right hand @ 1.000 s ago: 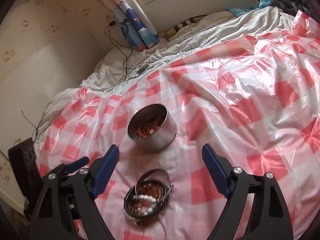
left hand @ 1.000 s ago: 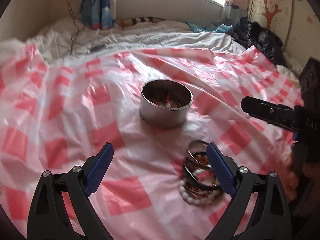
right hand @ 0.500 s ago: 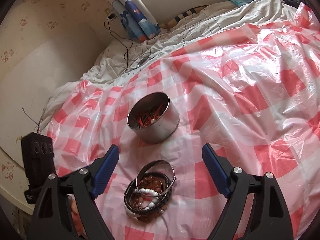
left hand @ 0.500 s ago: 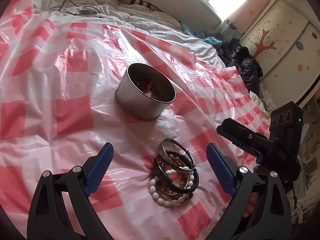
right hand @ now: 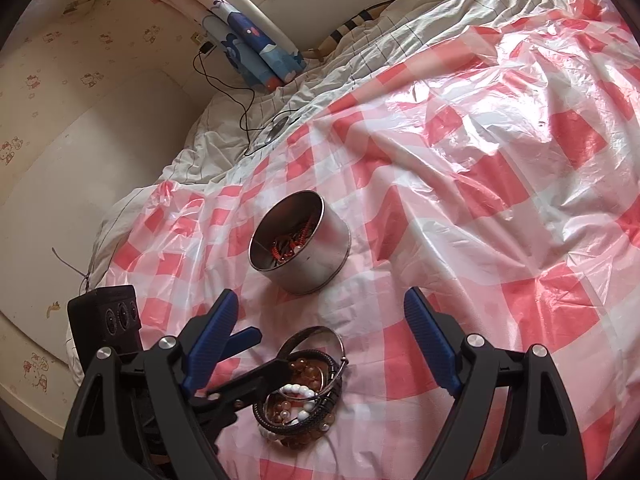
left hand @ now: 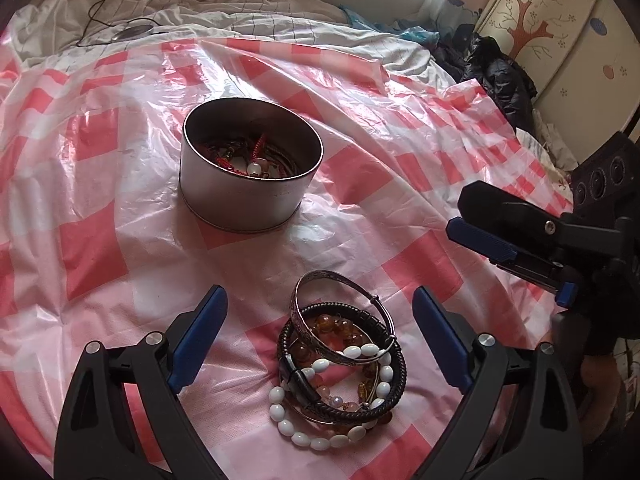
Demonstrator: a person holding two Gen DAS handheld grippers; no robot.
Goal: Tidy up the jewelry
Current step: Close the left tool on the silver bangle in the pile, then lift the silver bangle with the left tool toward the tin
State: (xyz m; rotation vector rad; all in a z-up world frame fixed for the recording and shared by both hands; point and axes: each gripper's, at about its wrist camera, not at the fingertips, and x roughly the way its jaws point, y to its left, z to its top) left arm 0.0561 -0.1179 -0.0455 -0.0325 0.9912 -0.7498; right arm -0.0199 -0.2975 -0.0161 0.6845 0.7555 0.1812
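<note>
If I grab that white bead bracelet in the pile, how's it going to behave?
The white bead bracelet is probably floppy, being separate strung beads. It threads under the black braided band, so lifting it may drag neighbours. Its glossy beads could slip between the pads.

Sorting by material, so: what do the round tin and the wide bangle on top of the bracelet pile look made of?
Round tin: looks like brushed metal, dull grey sheen, soft reflections on its wall. Wide bangle: probably silver-toned metal, darkened, with a patterned band; real silver cannot be told.
</note>
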